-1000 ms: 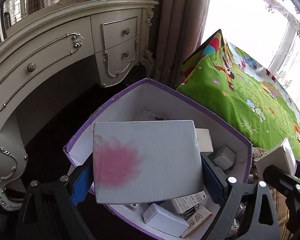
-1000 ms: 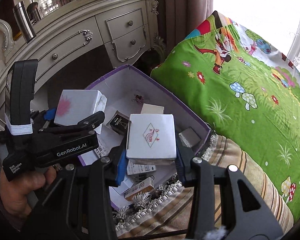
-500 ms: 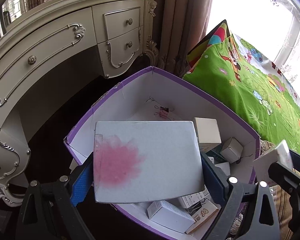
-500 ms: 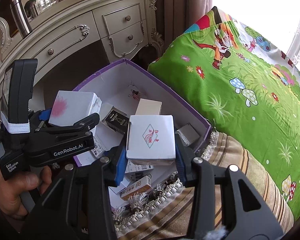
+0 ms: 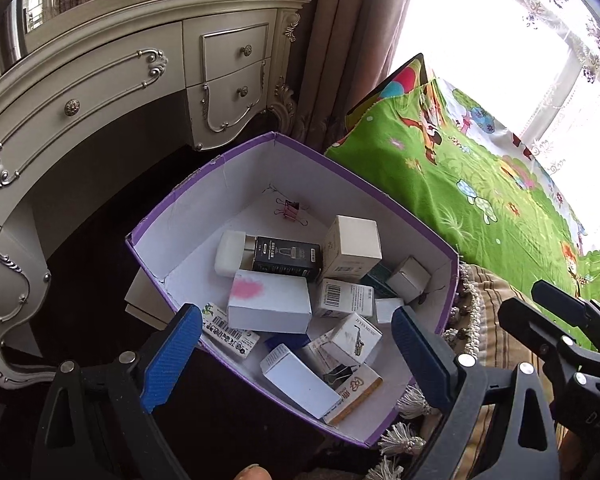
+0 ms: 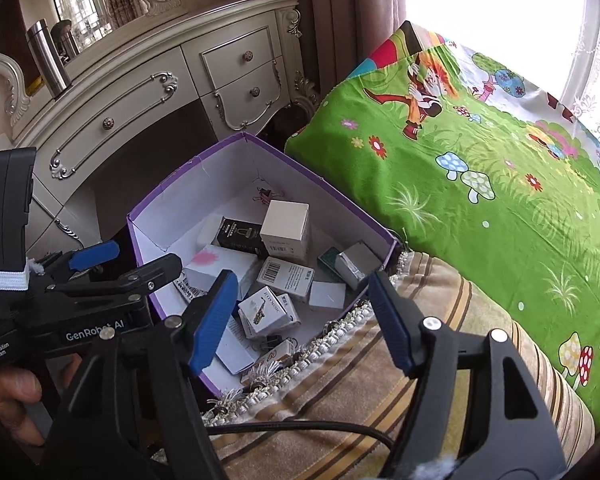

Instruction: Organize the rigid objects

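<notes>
A purple-rimmed cardboard box holds several small cartons. A white carton with a pink stain lies inside it at the near left. A white carton with a saxophone print lies near the front. My left gripper is open and empty just above the box's near side; it also shows in the right wrist view. My right gripper is open and empty above the box's front corner.
A cream dresser with drawers stands behind the box. A green cartoon quilt covers the bed on the right. A striped, fringed cushion lies under the box's front edge. A black cable crosses the cushion.
Both grippers opened. The pink-stained carton dropped from the left gripper into the box, and the carton from the right gripper dropped in too. Both grippers pulled back.
</notes>
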Available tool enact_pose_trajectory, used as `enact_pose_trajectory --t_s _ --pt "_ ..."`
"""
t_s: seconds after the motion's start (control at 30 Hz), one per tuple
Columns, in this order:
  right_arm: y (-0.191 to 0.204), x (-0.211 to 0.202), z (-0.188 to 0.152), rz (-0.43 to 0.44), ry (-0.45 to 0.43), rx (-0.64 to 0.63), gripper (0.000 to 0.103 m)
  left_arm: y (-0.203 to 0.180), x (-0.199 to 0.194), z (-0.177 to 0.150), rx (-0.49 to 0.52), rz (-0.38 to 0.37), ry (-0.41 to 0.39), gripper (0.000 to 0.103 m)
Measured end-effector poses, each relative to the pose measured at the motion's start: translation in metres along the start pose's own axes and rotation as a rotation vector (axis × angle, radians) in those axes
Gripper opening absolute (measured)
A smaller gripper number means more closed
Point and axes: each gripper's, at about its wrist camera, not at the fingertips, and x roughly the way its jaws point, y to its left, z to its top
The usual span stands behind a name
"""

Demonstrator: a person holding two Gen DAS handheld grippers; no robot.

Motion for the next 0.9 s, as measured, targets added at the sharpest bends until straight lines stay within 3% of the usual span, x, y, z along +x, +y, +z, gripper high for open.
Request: enact_pose_trajectory --t_s 0.17,0.33,0.53,0.9 --pt "-0.012 -0.022 -0.015 -0.023 -0.027 -0.005 0.076 -0.02 -0.019 -0.013 -0.01 0.022 0.009 0.1" --pt "-0.021 -0.035 -0.038 -0.022 -0.035 -0.004 0.077 -0.034 -0.024 -0.018 0.02 0.097 -0.001 0.1" --pt "-0.025 -0.037 -0.043 -0.013 -0.057 0.014 0.078 -0.036 -0.027 -0.021 0.027 0.14 -0.014 0.1" --pt "-0.024 -0.03 -0.046 -0.01 -0.04 0.009 0.079 -0.036 -0.025 -0.021 0.023 0.137 -0.005 0.1"
